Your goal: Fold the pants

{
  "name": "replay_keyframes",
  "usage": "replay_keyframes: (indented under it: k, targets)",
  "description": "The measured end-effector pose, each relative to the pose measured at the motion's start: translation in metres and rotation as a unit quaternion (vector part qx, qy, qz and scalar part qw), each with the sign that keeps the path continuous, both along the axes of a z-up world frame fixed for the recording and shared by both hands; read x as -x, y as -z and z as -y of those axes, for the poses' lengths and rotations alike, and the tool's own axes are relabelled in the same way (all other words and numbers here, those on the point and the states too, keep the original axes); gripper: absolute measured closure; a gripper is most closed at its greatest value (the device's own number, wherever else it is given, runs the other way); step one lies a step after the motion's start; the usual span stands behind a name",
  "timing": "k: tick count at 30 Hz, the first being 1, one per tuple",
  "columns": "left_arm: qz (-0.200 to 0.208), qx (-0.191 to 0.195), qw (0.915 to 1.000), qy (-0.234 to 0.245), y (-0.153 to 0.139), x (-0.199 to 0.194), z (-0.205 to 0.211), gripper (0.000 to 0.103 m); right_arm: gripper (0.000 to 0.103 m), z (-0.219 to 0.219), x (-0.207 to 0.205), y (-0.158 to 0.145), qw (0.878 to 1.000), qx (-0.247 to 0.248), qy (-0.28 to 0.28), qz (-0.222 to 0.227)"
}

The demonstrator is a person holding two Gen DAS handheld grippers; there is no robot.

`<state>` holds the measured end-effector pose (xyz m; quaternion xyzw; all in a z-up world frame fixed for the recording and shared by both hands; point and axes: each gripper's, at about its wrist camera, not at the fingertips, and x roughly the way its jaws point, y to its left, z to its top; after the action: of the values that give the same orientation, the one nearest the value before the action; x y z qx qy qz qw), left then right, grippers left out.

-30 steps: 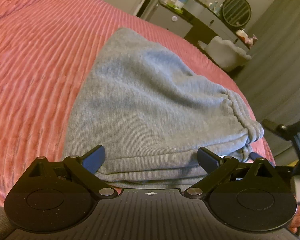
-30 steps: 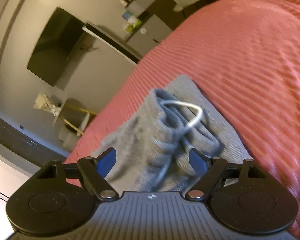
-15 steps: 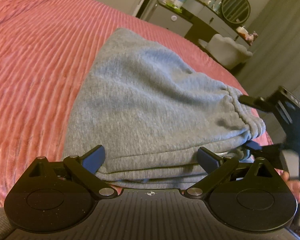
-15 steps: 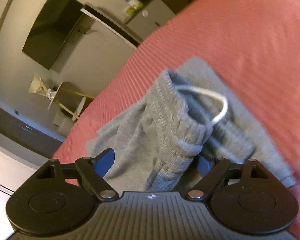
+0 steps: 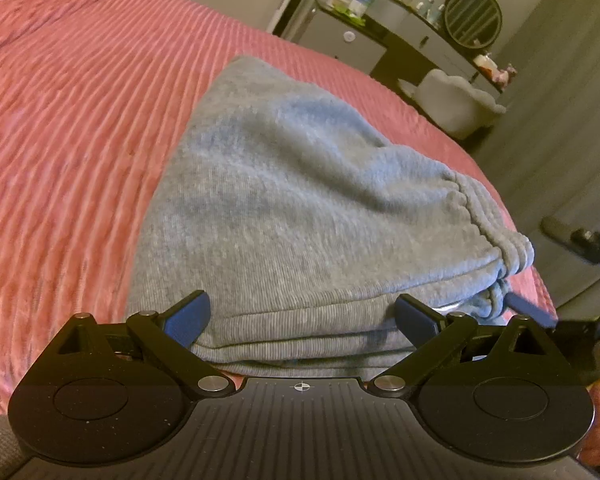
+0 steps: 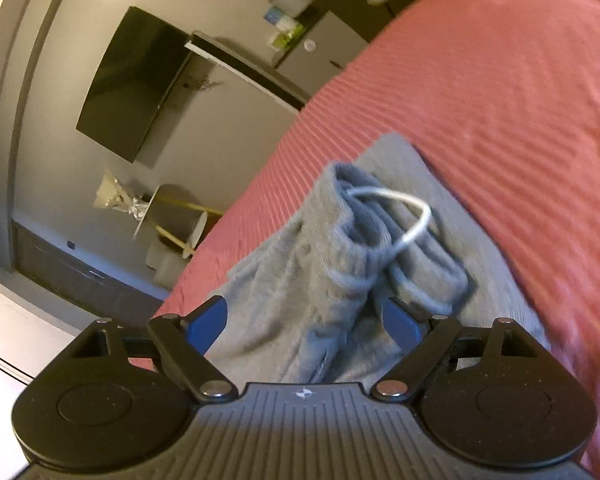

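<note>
Although the grey sweatpants [image 5: 300, 208] already lie as a stacked bundle on the pink ribbed bedspread [image 5: 68, 112], the fold does not look quite finished. Several layers show at the near edge in the left wrist view, so the main folds appear done. At the waistband [image 6: 352, 216] end, though, the ribbed elastic bunches up and a white drawstring [image 6: 408, 220] loops loose on top, so some tidying and flattening there probably remains.

Facing the layered edge, the left gripper [image 5: 302, 316] has its jaws spread wide on either side of it and grips nothing. At the waistband end, the right gripper [image 6: 304, 320] is likewise spread wide, with bunched cloth lying between its fingers but not pinched. Whether either gripper touches the fabric is hard to tell.
</note>
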<state>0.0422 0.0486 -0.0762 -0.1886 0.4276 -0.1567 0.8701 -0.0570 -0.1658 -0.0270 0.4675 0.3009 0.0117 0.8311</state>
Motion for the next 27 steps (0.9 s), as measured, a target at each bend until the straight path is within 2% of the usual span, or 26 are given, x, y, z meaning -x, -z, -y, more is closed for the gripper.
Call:
replay_keyframes:
  k: [2,4,8,12,14,15,16,17,20,21,23,25,27]
  targets:
    - [-0.001,0.011,0.9999,-0.004,0.000,0.000,-0.004,0.002,0.018,-0.002,-0.005,0.005,1.000,0.000,-0.003,-0.009]
    - [0.001,0.021,0.9997,-0.009,-0.002,0.000,-0.007,0.002,0.018,-0.001,-0.009,0.009,1.000,-0.003,0.003,0.000]
    - [0.018,0.027,0.9995,-0.008,-0.011,0.008,-0.011,0.002,0.018,0.013,-0.022,0.009,0.999,-0.039,0.020,0.018]
    - [0.072,-0.004,0.9968,0.035,-0.030,0.022,0.001,0.002,0.018,0.027,-0.021,0.014,0.998,-0.039,0.037,0.016]
    - [0.094,-0.023,0.9938,0.055,-0.033,0.027,0.010,0.002,0.019,0.036,-0.012,0.019,0.997,-0.049,0.052,0.029]
    - [0.095,-0.030,0.9931,0.062,-0.034,0.027,0.013,0.002,0.027,0.039,-0.011,0.023,0.997,-0.053,0.059,0.024]
    - [0.094,-0.032,0.9929,0.066,-0.035,0.028,0.014,0.002,0.041,0.043,-0.013,0.026,0.996,-0.059,0.064,0.015]
    - [0.092,-0.030,0.9930,0.067,-0.036,0.028,0.014,0.002,0.043,0.047,-0.015,0.029,0.996,-0.066,0.065,0.003]
    - [0.077,-0.012,0.9953,0.057,-0.040,0.024,0.006,0.002,0.042,0.057,-0.022,0.039,0.994,-0.092,0.060,-0.008]
    - [0.070,-0.005,0.9963,0.051,-0.041,0.023,0.002,0.002,0.038,0.061,-0.026,0.041,0.994,-0.094,0.060,-0.014]
    - [0.053,-0.002,0.9978,0.038,-0.039,0.022,-0.004,0.002,0.019,0.066,-0.035,0.043,0.995,-0.071,0.066,-0.029]
    - [0.036,-0.007,0.9991,0.023,-0.034,0.020,-0.008,0.002,0.018,0.069,-0.046,0.049,0.995,-0.075,0.062,-0.035]
    - [0.022,-0.013,0.9996,0.013,-0.032,0.017,-0.008,0.002,0.020,0.069,-0.058,0.059,0.990,-0.133,0.041,-0.011]
